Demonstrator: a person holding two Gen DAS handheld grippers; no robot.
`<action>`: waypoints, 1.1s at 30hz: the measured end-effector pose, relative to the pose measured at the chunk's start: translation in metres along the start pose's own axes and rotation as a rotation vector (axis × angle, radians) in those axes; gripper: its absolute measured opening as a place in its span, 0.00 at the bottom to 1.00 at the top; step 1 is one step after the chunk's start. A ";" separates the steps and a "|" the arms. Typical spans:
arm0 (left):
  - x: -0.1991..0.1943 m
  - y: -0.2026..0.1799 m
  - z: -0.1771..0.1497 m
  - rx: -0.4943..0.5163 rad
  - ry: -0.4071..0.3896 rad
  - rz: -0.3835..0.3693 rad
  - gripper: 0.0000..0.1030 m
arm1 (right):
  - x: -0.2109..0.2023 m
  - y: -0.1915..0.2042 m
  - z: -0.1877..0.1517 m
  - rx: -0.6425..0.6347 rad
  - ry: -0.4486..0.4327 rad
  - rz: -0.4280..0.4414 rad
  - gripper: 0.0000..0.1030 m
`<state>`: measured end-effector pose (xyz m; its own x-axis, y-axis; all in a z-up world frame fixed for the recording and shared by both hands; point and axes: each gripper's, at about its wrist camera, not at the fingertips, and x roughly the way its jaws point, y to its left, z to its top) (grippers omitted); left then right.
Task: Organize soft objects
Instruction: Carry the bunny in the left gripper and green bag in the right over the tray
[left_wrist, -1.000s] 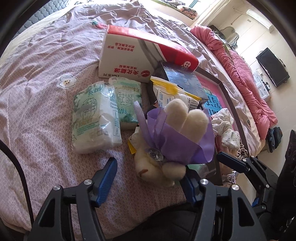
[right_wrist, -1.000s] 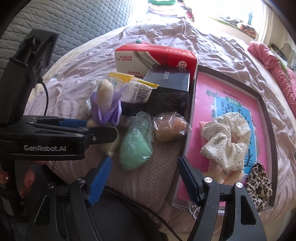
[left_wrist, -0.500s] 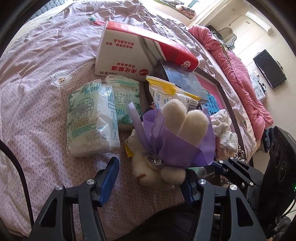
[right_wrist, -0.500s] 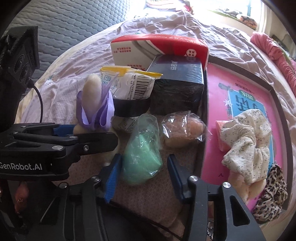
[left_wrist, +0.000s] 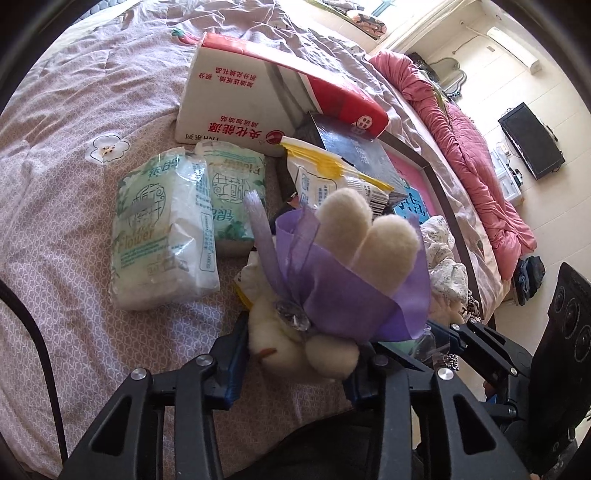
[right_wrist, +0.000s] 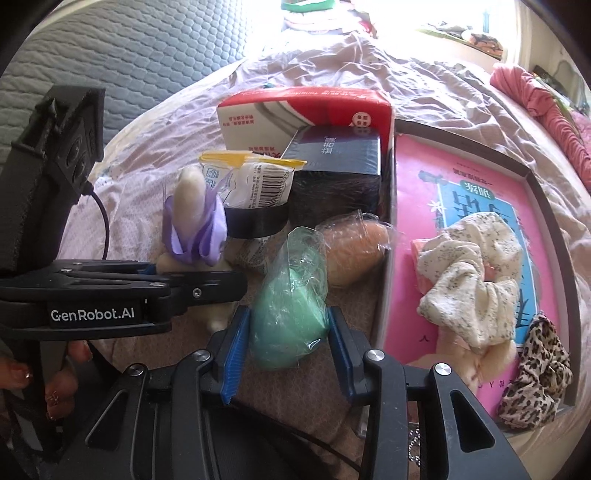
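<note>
My left gripper (left_wrist: 297, 363) is shut on a cream plush rabbit (left_wrist: 310, 339) with a purple ribbon bow (left_wrist: 354, 299); its ears point up. The rabbit also shows in the right wrist view (right_wrist: 194, 229), held by the left gripper (right_wrist: 207, 284). My right gripper (right_wrist: 288, 349) is shut on a green sponge in clear wrap (right_wrist: 290, 310). An orange sponge in wrap (right_wrist: 354, 251) lies just behind it. A dark-rimmed tray (right_wrist: 388, 236) with a pink lining holds a floral scrunchie (right_wrist: 469, 280) and a leopard scrunchie (right_wrist: 535, 376).
On the lilac bedspread (left_wrist: 74, 110) lie two tissue packs (left_wrist: 162, 229), a red-and-white box (left_wrist: 240, 96), a dark box (right_wrist: 336, 155) and a yellow-topped wipes pack (right_wrist: 255, 177). A pink quilt (left_wrist: 472, 155) runs along the right. A grey headboard (right_wrist: 110, 55) stands behind.
Both grippers moved forward and closed: the left onto the plush rabbit, the right onto the green sponge.
</note>
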<state>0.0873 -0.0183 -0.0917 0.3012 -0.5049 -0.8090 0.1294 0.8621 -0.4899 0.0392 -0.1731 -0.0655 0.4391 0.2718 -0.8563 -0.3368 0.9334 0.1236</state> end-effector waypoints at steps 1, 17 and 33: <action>-0.002 0.000 -0.001 0.000 -0.004 -0.002 0.40 | -0.001 0.000 0.000 0.003 -0.002 0.002 0.42; -0.033 -0.003 -0.017 0.030 -0.046 0.027 0.40 | -0.018 -0.004 -0.008 0.029 -0.025 0.033 0.42; -0.061 -0.030 -0.023 0.098 -0.109 0.081 0.40 | -0.050 -0.001 -0.012 0.023 -0.097 0.016 0.42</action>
<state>0.0429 -0.0142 -0.0353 0.4147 -0.4307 -0.8016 0.1906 0.9025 -0.3863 0.0079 -0.1902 -0.0288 0.5131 0.3072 -0.8015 -0.3259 0.9335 0.1492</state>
